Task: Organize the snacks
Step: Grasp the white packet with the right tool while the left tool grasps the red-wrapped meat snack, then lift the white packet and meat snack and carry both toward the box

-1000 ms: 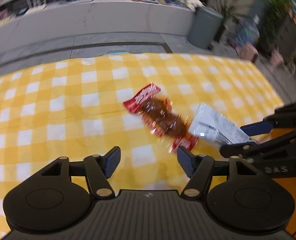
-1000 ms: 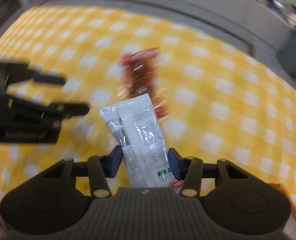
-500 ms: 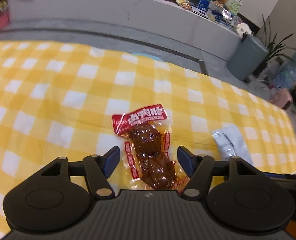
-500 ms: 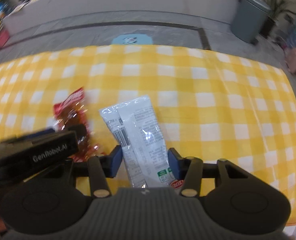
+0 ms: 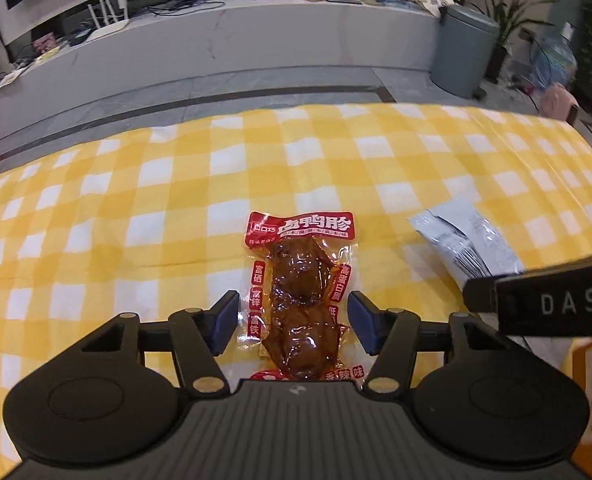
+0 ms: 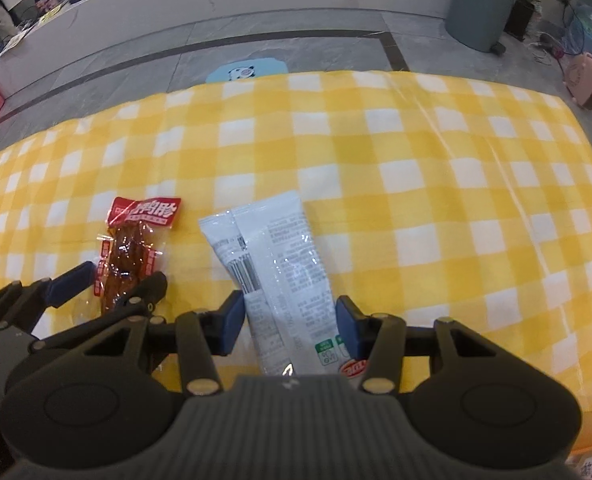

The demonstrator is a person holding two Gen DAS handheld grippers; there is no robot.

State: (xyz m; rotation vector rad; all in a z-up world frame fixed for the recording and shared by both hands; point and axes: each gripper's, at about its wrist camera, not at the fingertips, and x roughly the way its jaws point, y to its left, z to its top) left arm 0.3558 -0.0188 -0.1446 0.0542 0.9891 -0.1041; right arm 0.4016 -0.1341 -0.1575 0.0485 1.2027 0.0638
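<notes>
Left gripper point(image 5: 292, 327) low over the cloth, jaws spread, blue pads either side of the red snack pack point(image 5: 301, 296) with a gap showing on both sides; the pack lies flat between them, red header pointing away from me, brown pieces visible through the clear film. My right gripper point(image 6: 289, 325) straddles the white snack pack point(image 6: 274, 276); its pads sit right at the packet's edges, and I cannot tell whether they are pinching it or just flanking it. That packet lies lengthwise, barcode side up, far end toward the table's back edge. From the right wrist view the red pack is just beside the white one, to its left, the two apart, with the left tool's fingers point(image 6: 72, 283) around it. Both rest on the yellow checked tablecloth point(image 6: 415, 168). Beyond the table: grey floor, a blue floor sticker point(image 6: 247, 71), a long grey counter point(image 5: 256, 44), a grey bin point(image 5: 464, 50).
</notes>
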